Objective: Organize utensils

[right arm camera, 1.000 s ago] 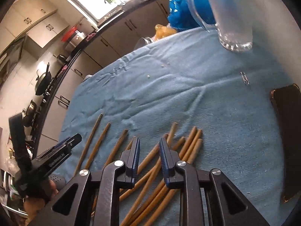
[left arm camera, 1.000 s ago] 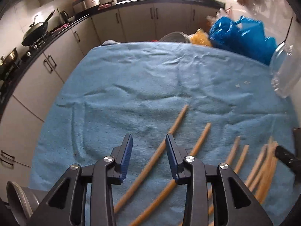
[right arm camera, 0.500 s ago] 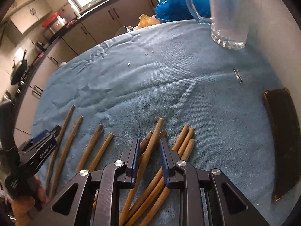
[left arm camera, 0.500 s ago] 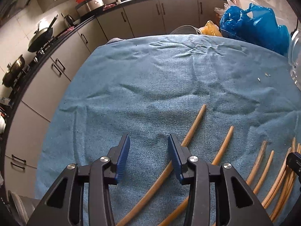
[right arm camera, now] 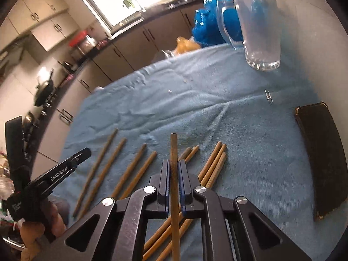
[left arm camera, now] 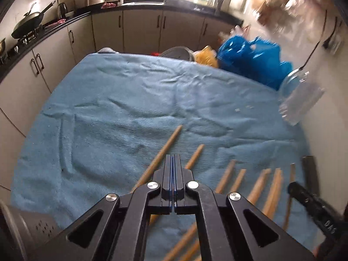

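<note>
Right wrist view: the right gripper (right arm camera: 174, 169) is clamped on a single chopstick (right arm camera: 174, 150), which stands up between the pads with its tip clear of the blue towel (right arm camera: 217, 100). The remaining chopsticks lie on the towel below, four spread singly to the left (right arm camera: 121, 169) and a tight bundle (right arm camera: 214, 163) just right of the jaws. A glass pitcher (right arm camera: 261, 34) stands at the far right of the towel, well apart, with a dark phone (right arm camera: 322, 163) at the right edge. In the left wrist view the left gripper (left arm camera: 173, 169) has its jaws fully together with nothing between them; the leftmost stick (left arm camera: 161, 154) lies on the towel beneath and beside it, not held. Assessment: the step in hand appears to be carrying the gripped chopstick to the pitcher, the likely receptacle. To do it well, the grip should stay firm, since the stick is held at one narrow point and could pivot. The stick should be raised well clear of the bundle, brought above the pitcher rim, aligned near upright, and lowered inside before release. The empty left gripper needs to reopen and straddle a stick squarely.
</note>
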